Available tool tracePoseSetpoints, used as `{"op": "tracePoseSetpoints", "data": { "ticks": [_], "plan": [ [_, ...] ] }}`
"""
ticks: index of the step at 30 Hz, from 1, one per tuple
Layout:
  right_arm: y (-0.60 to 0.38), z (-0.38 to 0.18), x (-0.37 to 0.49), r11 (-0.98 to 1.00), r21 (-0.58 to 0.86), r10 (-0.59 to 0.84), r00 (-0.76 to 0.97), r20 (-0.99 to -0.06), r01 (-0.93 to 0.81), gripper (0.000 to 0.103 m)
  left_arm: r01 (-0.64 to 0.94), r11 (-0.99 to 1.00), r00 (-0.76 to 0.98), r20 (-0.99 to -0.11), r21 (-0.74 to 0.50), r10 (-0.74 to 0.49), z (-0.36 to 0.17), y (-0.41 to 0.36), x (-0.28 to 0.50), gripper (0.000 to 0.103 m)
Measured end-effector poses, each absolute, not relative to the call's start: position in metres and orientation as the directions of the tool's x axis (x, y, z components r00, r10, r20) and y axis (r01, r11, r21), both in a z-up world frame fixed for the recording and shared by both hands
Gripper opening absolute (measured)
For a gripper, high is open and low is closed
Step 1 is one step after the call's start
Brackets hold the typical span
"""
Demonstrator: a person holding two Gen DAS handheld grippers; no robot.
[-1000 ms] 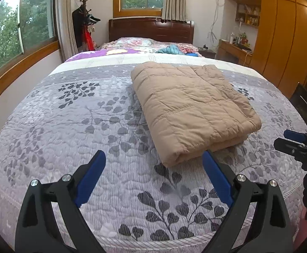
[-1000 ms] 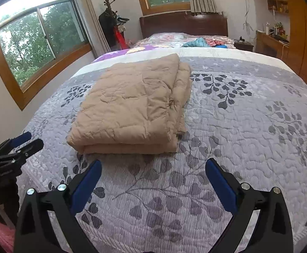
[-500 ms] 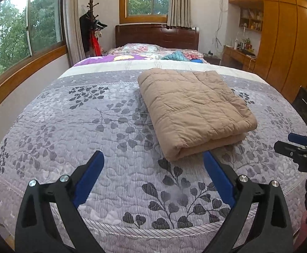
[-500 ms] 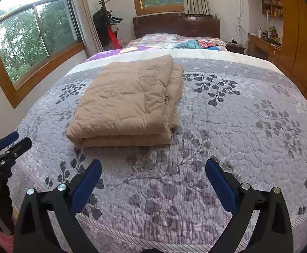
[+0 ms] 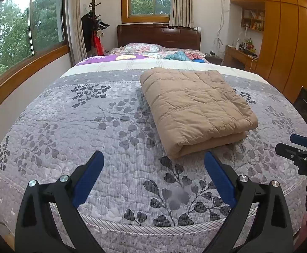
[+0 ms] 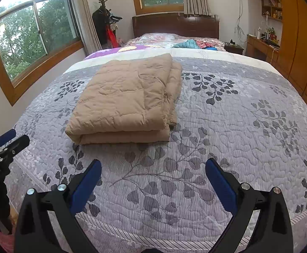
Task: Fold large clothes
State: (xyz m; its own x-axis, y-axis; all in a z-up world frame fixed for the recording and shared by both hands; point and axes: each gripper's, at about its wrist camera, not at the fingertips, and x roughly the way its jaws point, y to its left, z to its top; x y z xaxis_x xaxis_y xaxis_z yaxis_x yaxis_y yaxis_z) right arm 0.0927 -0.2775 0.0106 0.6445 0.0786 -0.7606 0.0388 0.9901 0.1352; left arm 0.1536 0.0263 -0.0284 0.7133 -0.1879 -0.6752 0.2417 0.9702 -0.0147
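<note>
we see tan quilt folded flat on grey leaf-print bedspread, mid bed. our l gripper wide open, empty, near foot edge. our r gripper same: fingers spread, nothing held, clear of quilt.

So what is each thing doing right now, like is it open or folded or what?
Tan quilted garment: folded, lying flat on the bed.
Bedspread: spread out flat.
Left gripper: open, holding nothing.
Right gripper: open, holding nothing.
Curtain: drawn to one side.
Side window: cannot tell if open.
</note>
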Motion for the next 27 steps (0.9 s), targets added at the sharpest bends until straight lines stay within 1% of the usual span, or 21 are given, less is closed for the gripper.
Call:
{"op": "tracePoseSetpoints", "data": {
  "ticks": [27],
  "plan": [
    [-0.2751,0.0079,0.0941,0.992,0.126,0.081,0.635,-0.768,0.026,0.099,0.254,0.967,0.698,-0.689,-0.015,-0.195,-0.0315,0.0254,0.1556,0.095]
  ]
}}
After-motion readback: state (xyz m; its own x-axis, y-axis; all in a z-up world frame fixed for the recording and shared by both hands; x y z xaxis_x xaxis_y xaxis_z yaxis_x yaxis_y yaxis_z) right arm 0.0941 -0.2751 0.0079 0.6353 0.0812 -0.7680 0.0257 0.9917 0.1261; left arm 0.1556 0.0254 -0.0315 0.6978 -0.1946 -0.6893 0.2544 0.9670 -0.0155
